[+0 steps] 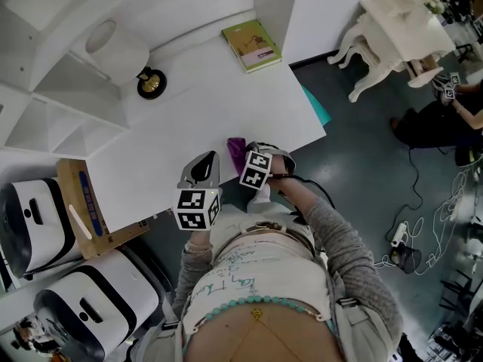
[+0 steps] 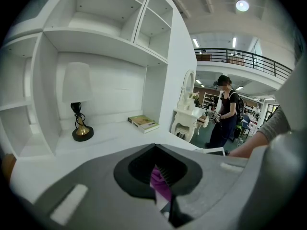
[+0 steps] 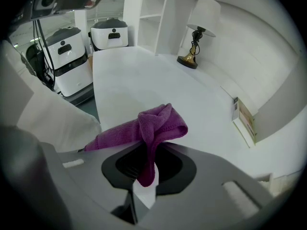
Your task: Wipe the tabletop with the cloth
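No readable text: book cover and the blue strip on the wood board are too small, and the cubes carry only square markers. Right hand-held gripper is clenched on the cloth. It's purple, bunched over the jaw tips, with one fold hanging down between them. Its long axis runs along the desk's near edge, tail trailing toward the person's left. Left hand-held gripper has its jaws together too, with a strip of cloth showing between them against the ribbed pad. From the head view the cloth sits at the near edge, closer to the near-right corner. Desk is plain white and matte. Lamp stands at the far edge by the shelves, book at the far-right corner. Two white machines stand off the left edge. Room has a dark grey floor with cables, a white dresser, a railed mezzanine, and a second person standing beyond the desk.
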Demonstrator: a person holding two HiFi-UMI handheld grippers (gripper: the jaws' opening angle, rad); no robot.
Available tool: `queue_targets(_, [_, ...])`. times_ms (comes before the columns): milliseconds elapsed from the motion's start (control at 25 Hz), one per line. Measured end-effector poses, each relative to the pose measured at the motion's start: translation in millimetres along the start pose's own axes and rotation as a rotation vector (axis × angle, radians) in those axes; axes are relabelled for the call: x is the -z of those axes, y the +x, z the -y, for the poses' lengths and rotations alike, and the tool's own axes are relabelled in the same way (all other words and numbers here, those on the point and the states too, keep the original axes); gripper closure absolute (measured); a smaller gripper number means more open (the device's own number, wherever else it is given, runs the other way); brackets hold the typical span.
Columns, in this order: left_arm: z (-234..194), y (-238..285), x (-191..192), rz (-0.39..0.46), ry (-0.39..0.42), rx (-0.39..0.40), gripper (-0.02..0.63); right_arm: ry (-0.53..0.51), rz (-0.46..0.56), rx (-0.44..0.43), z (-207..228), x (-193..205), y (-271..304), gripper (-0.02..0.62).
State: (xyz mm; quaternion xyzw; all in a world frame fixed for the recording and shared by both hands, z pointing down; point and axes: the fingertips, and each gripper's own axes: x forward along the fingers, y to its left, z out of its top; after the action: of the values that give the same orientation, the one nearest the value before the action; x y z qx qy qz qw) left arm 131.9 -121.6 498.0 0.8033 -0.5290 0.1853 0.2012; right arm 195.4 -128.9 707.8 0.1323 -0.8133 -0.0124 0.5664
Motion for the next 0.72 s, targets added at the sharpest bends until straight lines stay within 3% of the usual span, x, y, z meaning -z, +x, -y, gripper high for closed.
queue_targets(720, [11.5, -3.6, 0.6, 0.013, -0.005, -0.017, 0.604, 0.019, -0.029, -0.008, 18.1, 37.9, -9.6, 0.518])
